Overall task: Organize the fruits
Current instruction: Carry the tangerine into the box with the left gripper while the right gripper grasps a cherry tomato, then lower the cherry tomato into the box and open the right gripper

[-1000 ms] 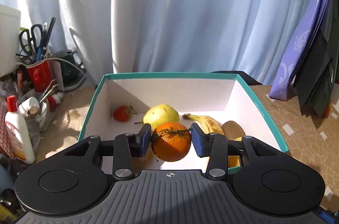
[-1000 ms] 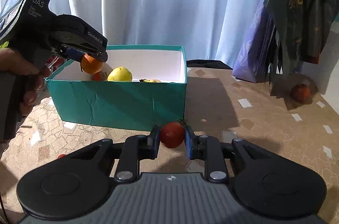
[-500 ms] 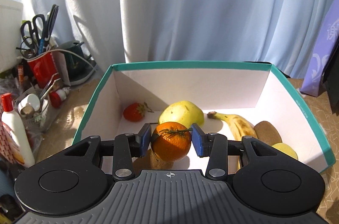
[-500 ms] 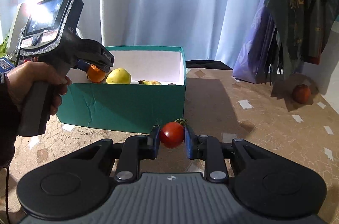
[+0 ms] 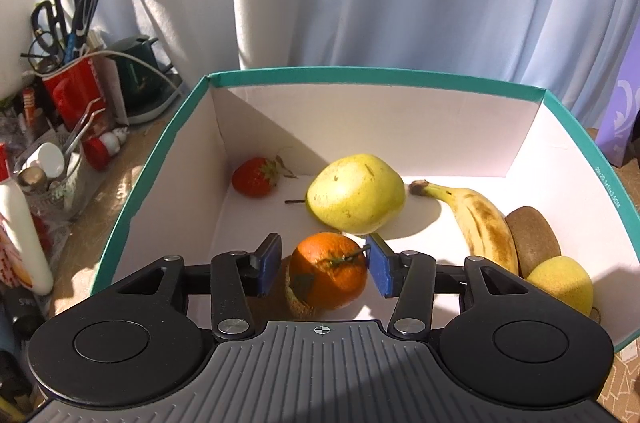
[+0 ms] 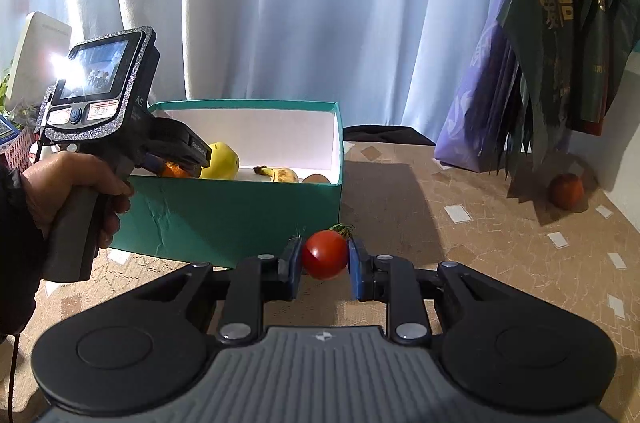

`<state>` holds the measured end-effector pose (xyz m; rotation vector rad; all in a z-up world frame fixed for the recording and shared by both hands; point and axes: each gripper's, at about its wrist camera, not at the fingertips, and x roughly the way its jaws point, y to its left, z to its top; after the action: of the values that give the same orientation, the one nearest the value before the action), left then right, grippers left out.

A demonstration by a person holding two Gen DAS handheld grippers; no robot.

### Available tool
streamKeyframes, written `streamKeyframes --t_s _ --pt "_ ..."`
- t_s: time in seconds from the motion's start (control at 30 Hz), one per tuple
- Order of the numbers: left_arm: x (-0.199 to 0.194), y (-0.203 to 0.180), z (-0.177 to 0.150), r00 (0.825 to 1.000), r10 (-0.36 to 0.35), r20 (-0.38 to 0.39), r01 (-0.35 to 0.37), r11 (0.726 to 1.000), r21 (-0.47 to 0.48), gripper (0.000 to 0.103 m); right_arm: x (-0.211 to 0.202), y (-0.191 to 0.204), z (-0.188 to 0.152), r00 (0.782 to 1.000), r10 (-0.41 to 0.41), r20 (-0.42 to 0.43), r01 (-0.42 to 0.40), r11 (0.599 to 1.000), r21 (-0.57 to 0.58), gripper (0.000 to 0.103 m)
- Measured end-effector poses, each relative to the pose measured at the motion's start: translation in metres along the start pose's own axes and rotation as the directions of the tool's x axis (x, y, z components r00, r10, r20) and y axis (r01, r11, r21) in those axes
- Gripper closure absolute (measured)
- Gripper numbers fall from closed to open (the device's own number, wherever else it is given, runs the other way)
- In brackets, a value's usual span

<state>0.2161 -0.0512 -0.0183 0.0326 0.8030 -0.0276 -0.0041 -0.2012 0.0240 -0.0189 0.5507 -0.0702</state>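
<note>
Pale curtain backdrop, left tongs (image 5: pixel 323 266) angled into teal box (image 5: pixel 360 76), just opened off orange (image 5: pixel 328 269), right tongs (image 6: pixel 323 266) clamping tomato (image 6: pixel 325 254)

Sunlit pale blue curtains (image 6: pixel 280 3) hang behind a brown patterned tabletop (image 6: pixel 480 243).

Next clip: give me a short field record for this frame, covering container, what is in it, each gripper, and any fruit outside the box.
container: teal box, white inside, open top
contents: strawberry, pear, banana, kiwi, yellow fruit, orange
left gripper: jaws just opened, pads clear of the orange between them
right gripper: shut on tomato, outside the box
outside the box: reddish fruit on the table by the hanging bags
</note>
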Motion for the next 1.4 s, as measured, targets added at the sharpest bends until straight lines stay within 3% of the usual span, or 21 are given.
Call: streamKeyframes --t_s 0.13,0.3,0.43,0.67,1.03,1.4 --pt "0.001 0.000 0.000 1.000 0.005 0.001 -0.005 1.000 -0.001 0.040 0.002 -0.002 0.003 1.000 -0.003 0.007 0.003 1.000 0.004 0.080" --pt "-0.002 0.002 0.001 1.000 0.008 0.012 -0.008 1.000 -0.013 0.020 0.004 -0.004 0.005 1.000 -0.009 0.011 0.008 1.000 0.009 0.080" --pt "-0.002 0.003 0.002 1.000 0.004 0.007 -0.004 1.000 -0.018 0.019 0.005 -0.005 0.005 1.000 -0.010 0.014 0.009 1.000 0.011 0.080" --pt "-0.017 0.008 0.004 0.999 0.004 0.036 -0.003 1.000 -0.031 0.007 0.010 -0.004 0.008 1.000 -0.005 0.018 0.005 1.000 0.004 0.080" --pt "-0.063 0.028 -0.004 0.997 -0.036 0.073 0.043 0.995 -0.094 0.007 0.039 0.000 0.039 0.997 0.011 0.075 -0.008 0.999 -0.041 0.080" --pt "-0.117 0.057 -0.035 0.992 -0.040 0.119 0.062 0.981 -0.186 0.003 0.104 0.018 0.062 0.998 0.036 0.047 -0.033 0.996 -0.083 0.079"
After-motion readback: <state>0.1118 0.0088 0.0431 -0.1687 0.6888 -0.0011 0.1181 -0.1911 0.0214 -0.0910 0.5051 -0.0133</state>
